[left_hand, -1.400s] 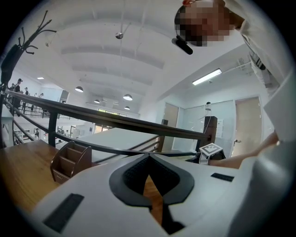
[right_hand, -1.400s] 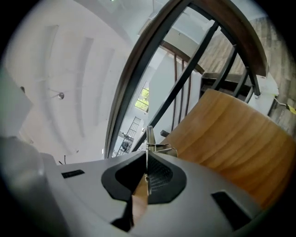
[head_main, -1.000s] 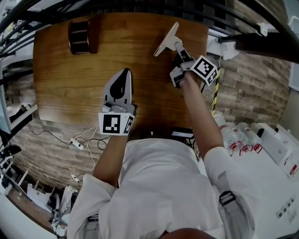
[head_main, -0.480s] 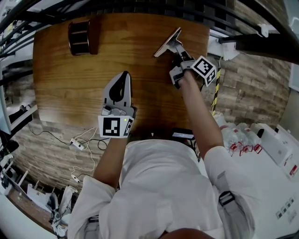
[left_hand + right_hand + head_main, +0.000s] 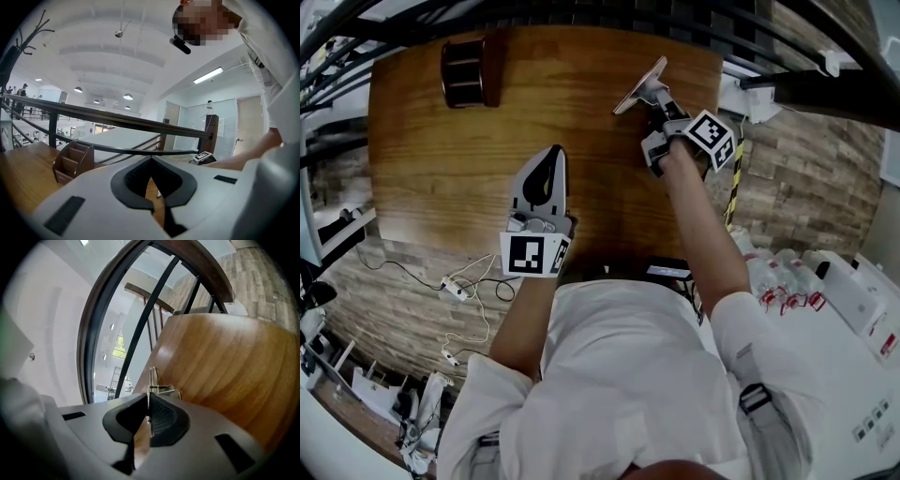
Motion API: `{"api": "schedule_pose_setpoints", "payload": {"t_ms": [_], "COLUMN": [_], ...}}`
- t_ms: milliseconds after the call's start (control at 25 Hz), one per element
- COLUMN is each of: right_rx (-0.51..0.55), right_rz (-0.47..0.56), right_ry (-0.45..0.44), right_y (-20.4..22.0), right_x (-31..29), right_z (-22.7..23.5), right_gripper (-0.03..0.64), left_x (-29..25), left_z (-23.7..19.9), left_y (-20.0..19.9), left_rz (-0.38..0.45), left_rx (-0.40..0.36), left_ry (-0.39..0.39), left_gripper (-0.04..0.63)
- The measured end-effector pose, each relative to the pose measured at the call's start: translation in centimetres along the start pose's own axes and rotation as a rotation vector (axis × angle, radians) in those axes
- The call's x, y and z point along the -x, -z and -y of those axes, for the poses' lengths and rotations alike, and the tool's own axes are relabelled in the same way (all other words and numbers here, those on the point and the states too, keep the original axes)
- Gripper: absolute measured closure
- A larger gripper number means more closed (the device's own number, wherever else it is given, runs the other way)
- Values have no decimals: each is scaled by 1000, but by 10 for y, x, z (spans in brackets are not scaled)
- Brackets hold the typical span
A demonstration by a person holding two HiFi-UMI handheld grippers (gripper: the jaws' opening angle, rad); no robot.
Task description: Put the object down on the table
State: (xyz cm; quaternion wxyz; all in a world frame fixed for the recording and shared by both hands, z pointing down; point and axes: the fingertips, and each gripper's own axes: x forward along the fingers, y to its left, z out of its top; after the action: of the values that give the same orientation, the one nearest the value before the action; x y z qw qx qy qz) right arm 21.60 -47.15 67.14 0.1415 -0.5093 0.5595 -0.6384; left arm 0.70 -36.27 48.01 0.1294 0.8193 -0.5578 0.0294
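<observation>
The flat metal object point(image 5: 637, 86), clamped in the right gripper point(image 5: 656, 98) over the far right of the surface point(image 5: 431, 169), has turned more edge-on than a second ago (its broad face is now a sliver), so the set-down seems under way but unfinished. Its lower edge possibly touches the wood, but neither view settles that. The left gripper point(image 5: 547, 164) hovers closed and empty

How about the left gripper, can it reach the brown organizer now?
Probably yes: only bare table lies between the left gripper and the organizer, and its jaws are shut and empty. The right gripper holds its board aside.
</observation>
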Motion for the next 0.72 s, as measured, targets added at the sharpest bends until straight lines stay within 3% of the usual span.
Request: {"api": "schedule_pose_setpoints", "payload": {"t_ms": [280, 360, 600, 720], "right_rx": [15, 7, 0, 65], "right_rz": [20, 24, 50, 88], "right_ry": [-3, -2, 15, 20], "right_y": [-5, -6, -9, -14], "right_x": [0, 2, 26, 48], "right_z": [1, 2, 12, 9], "right_gripper": [580, 520, 517, 523], "left_x": [4, 5, 6, 10], "left_z": [-1, 0, 5, 8], "left_y": [6, 9, 13, 9], "left_rz": [-14, -23, -32, -25], "left_rx": [8, 10, 25, 26], "left_ry": [0, 10, 33, 51], "left_gripper": [583, 583, 583, 583]}}
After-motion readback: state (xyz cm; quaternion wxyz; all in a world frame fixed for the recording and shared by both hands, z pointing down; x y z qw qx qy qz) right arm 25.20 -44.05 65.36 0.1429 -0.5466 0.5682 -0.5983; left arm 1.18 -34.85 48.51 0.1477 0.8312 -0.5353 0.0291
